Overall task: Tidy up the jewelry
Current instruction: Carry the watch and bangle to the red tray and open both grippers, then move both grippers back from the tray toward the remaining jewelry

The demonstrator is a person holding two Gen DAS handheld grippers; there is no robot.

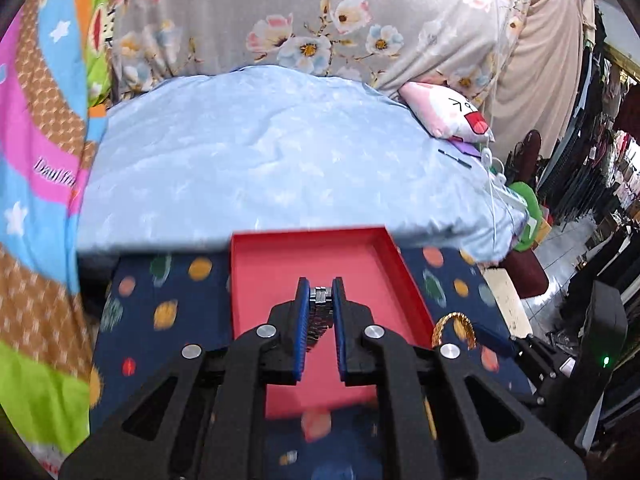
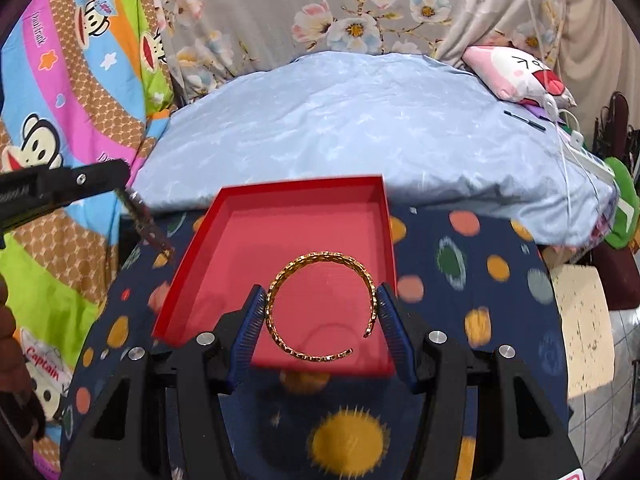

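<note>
My left gripper [image 1: 320, 286] is shut on a silver link bracelet [image 1: 320, 300], which hangs down between the blue pads above the red tray [image 1: 308, 237]. In the right wrist view this same gripper [image 2: 116, 178] comes in from the left, and the silver bracelet [image 2: 146, 224] dangles beside the tray's left wall. My right gripper [image 2: 322, 292] is shut on a gold open bangle [image 2: 320, 258], its pads pressing both sides, over the near part of the red tray [image 2: 288, 224]. Part of the gold bangle [image 1: 454, 328] shows at the tray's right edge in the left wrist view.
The tray lies on a navy cloth with planet prints [image 2: 460, 264]. Behind it is a light blue quilt [image 2: 360, 120] with a pink cartoon pillow [image 2: 516, 72]. A cartoon sheet [image 2: 60, 100] hangs at the left, and clothes racks [image 1: 592, 184] and floor are at the right.
</note>
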